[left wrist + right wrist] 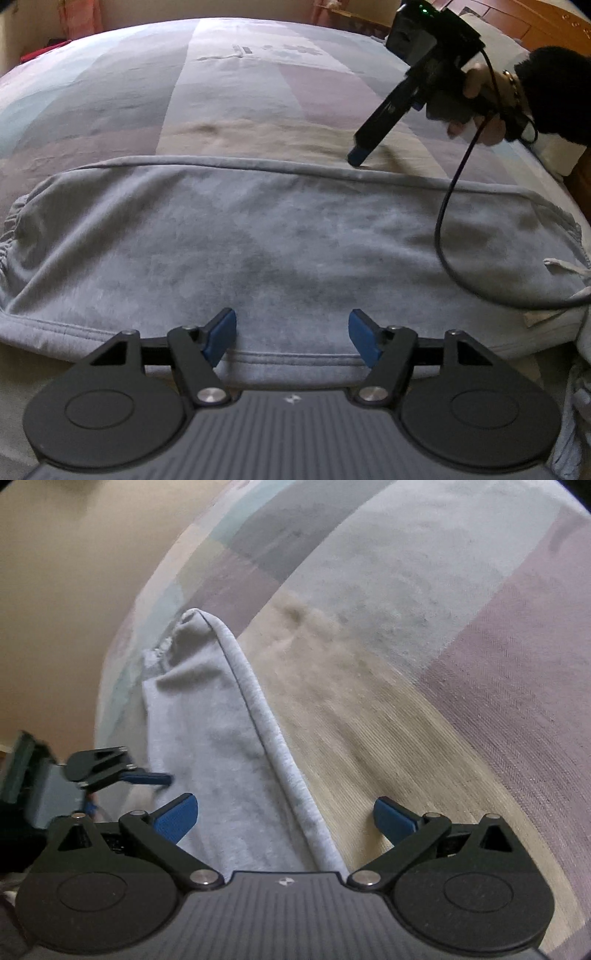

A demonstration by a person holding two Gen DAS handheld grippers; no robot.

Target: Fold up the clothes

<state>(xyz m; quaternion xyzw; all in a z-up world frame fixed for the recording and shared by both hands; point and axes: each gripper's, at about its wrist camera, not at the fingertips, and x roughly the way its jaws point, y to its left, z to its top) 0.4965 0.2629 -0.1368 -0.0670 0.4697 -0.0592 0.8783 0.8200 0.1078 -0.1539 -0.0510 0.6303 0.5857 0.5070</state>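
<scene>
Grey sweatpants (258, 236) lie folded lengthwise across the bed, cuffs at the left, waistband and drawstring (561, 267) at the right. My left gripper (291, 338) hovers open over the near edge of the pants, nothing between its blue pads. In the left wrist view my right gripper (357, 157) points down at the far folded edge, held by a hand in a dark sleeve. In the right wrist view my right gripper (286, 818) stands open astride that folded edge (258, 709) of the grey sweatpants (207, 738), one pad over the pants, the other over the bed. The left gripper (147, 777) shows at the left.
The bed has a patchwork cover (229, 92) in pale grey, pink, beige and blue blocks. A black cable (448, 221) loops from the right gripper over the waistband end. A wooden headboard (535, 26) and white pillow stand at the far right. Beige floor (66, 609) lies beyond the bed's edge.
</scene>
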